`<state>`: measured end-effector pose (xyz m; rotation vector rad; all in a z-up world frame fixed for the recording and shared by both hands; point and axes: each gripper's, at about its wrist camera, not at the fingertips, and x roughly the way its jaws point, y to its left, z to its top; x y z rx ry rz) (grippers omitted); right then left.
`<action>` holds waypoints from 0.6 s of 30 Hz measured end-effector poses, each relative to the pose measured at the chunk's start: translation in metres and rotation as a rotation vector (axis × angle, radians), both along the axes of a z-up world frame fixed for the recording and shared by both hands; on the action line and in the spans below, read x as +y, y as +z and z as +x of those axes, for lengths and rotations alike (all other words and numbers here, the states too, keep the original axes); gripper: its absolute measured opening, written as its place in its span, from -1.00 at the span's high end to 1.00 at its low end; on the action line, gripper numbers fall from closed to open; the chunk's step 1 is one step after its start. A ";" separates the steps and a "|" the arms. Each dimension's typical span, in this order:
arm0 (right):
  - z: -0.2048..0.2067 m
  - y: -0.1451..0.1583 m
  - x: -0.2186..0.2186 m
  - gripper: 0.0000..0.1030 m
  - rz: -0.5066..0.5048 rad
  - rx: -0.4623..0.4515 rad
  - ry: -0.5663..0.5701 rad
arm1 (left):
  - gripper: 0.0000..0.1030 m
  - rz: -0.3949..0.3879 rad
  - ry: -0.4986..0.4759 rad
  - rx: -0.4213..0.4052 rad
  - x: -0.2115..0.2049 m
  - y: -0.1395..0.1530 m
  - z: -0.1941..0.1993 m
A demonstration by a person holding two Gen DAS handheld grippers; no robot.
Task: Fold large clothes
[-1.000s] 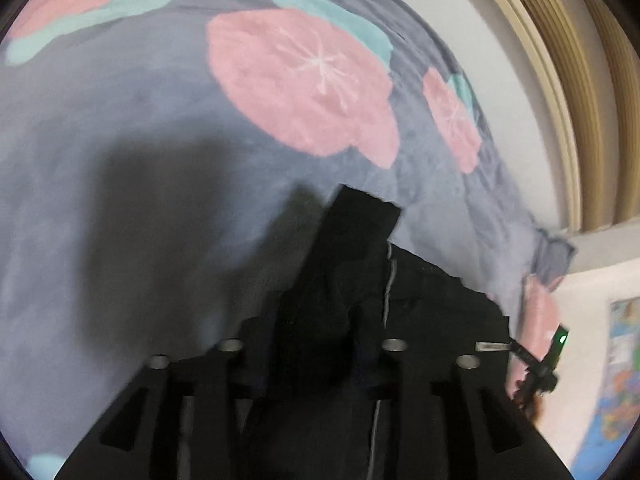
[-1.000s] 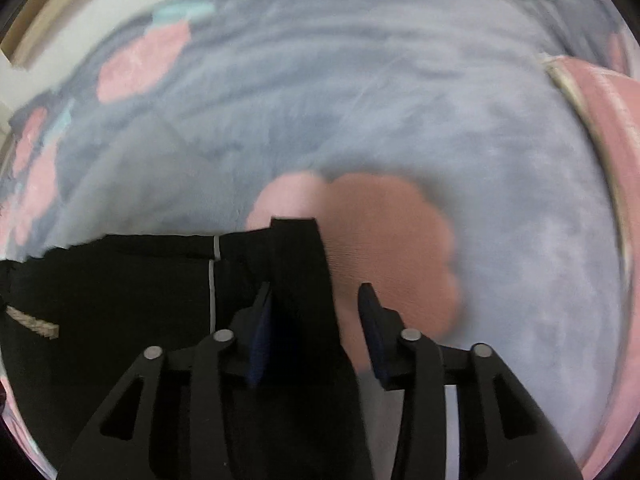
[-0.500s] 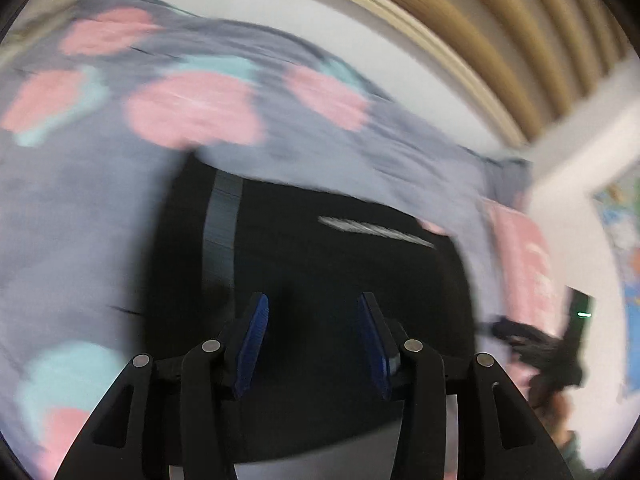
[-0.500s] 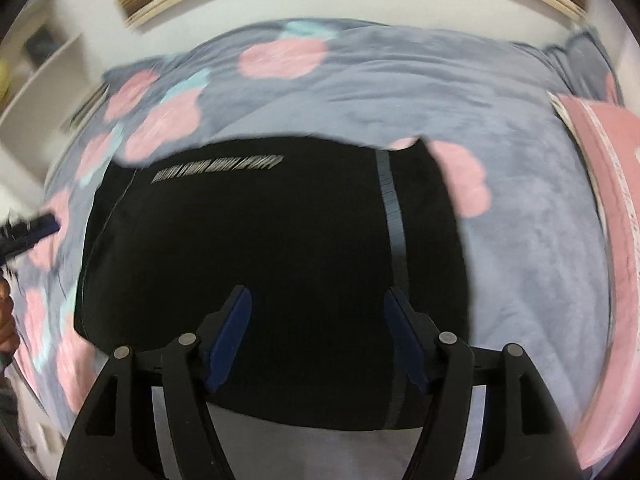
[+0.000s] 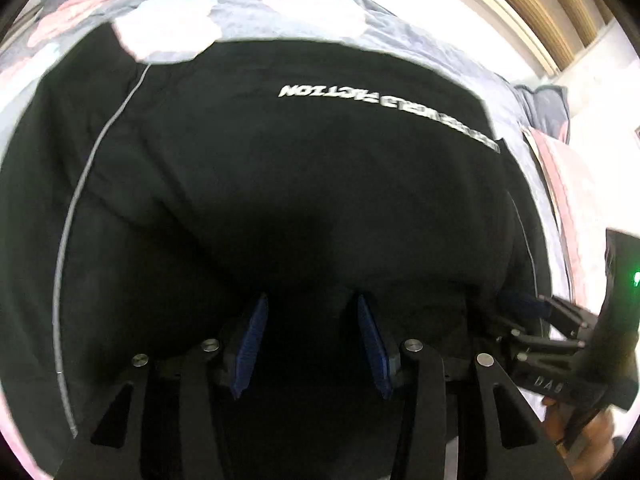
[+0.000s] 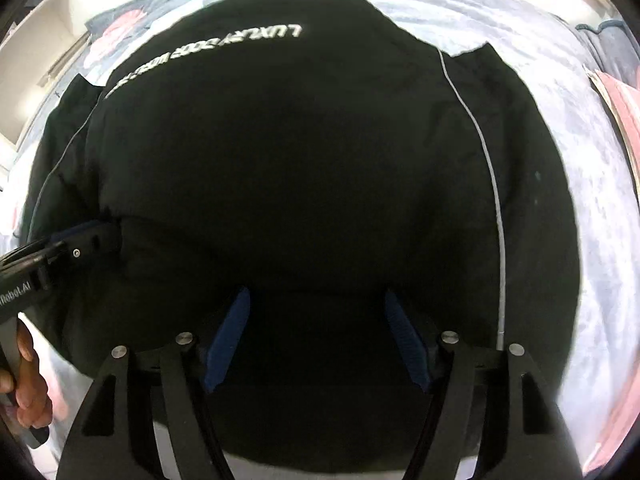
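A large black jacket with white lettering and thin grey piping lies spread on the bed; it also fills the right wrist view. My left gripper is open and empty, low over the jacket's near edge. My right gripper is open and empty too, over the near hem. The right gripper's tool shows at the right edge of the left wrist view, and the left gripper's tool at the left edge of the right wrist view, both at the jacket's sides.
The jacket rests on a grey blanket with pink and teal flowers, also seen in the right wrist view. A pink pillow lies at the right. A wall and wooden slats stand behind the bed.
Both grippers let go of the black cloth and opened. They drew back toward the jacket's near edge, and the jacket now lies spread flat with its lettering showing.
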<state>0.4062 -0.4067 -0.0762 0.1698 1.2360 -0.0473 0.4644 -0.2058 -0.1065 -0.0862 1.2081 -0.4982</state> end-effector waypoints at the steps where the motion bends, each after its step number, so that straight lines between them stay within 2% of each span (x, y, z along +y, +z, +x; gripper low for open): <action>1: 0.004 0.015 -0.001 -0.38 0.000 -0.038 0.015 | 0.08 -0.017 -0.011 0.006 0.001 0.009 0.001; 4: 0.028 0.049 -0.001 -0.38 -0.049 -0.171 0.030 | 0.07 -0.097 -0.004 -0.025 0.006 0.040 0.014; 6: 0.053 0.052 -0.004 -0.38 -0.081 -0.201 -0.007 | 0.05 -0.123 0.035 -0.028 0.005 0.049 0.034; 8: 0.080 0.031 -0.009 -0.38 -0.054 -0.164 -0.029 | 0.01 -0.118 0.043 -0.004 0.000 0.039 0.053; 10: 0.101 -0.010 -0.017 -0.40 0.029 -0.077 -0.052 | 0.01 -0.086 0.045 0.041 -0.005 0.014 0.068; 11: 0.106 -0.025 -0.021 -0.41 0.048 -0.065 -0.069 | 0.02 -0.079 0.055 0.059 -0.004 0.002 0.073; 14: 0.107 -0.034 -0.020 -0.45 0.028 -0.081 -0.068 | 0.02 -0.085 0.071 0.077 0.000 -0.018 0.084; 18: 0.096 -0.017 -0.019 -0.45 0.041 -0.074 -0.072 | 0.02 -0.056 0.041 0.046 -0.002 -0.004 0.076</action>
